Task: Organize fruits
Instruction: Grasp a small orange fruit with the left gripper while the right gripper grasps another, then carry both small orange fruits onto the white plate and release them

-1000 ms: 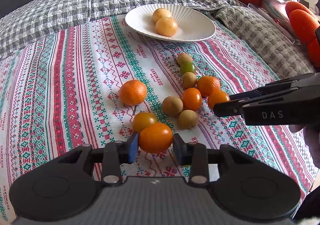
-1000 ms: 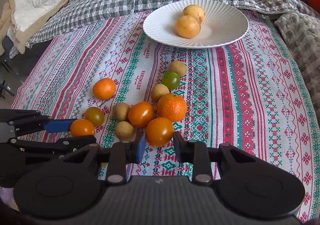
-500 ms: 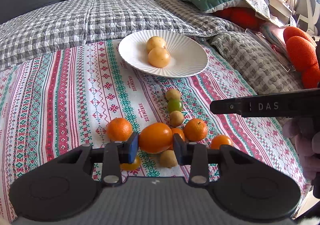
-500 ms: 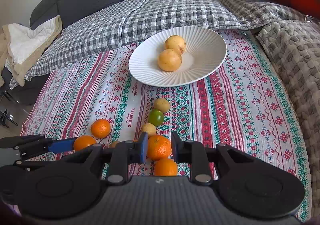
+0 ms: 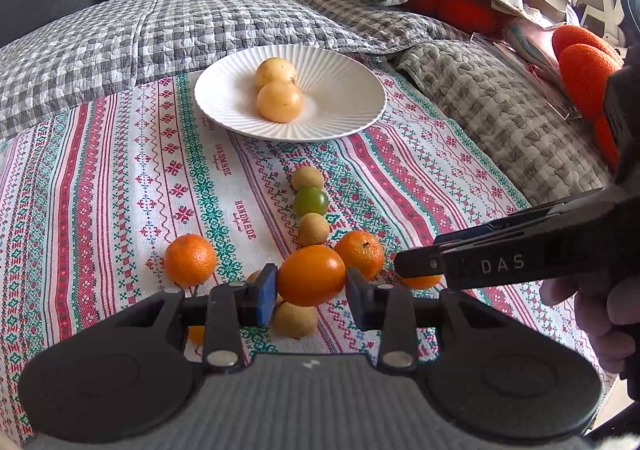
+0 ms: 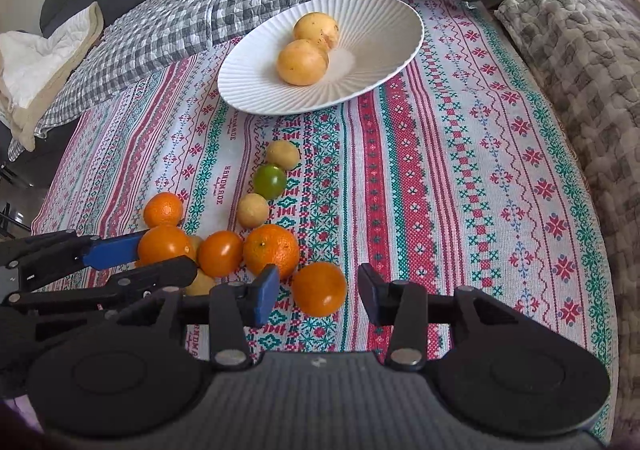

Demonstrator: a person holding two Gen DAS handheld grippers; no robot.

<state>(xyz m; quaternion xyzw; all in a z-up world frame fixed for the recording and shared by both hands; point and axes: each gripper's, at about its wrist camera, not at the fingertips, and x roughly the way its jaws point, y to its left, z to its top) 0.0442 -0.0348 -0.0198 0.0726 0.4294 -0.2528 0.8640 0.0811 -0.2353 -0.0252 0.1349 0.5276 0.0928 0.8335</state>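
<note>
Since a second ago the left tool (image 5: 311, 286) has carried its smooth orange tomato (image 5: 311, 280) up off the patterned cloth (image 5: 120, 177) and toward the white plate (image 5: 352, 117), while the right tool (image 6: 318, 292), which was closed then, has just been opening its jaws around a second orange tomato (image 6: 319, 288). The left tool pinches its fruit across the middle, both pads on its sides, which keeps a round thing from rolling out during the carry. The right tool stands spread, with a clear gap on each side of its tomato, so that fruit lies ungripped on the cloth, probably being lined up for a grasp. Just beyond sit two mandarins (image 6: 271, 252), another tomato and several small tan fruits, and a line of two tan fruits and a green one (image 6: 270, 181) runs toward the plate. The plate lies near the cloth's far edge and already holds two pale yellow fruits (image 6: 303, 61), so it looks like the collecting place. Checked quilts surround the cloth on the bed.
</note>
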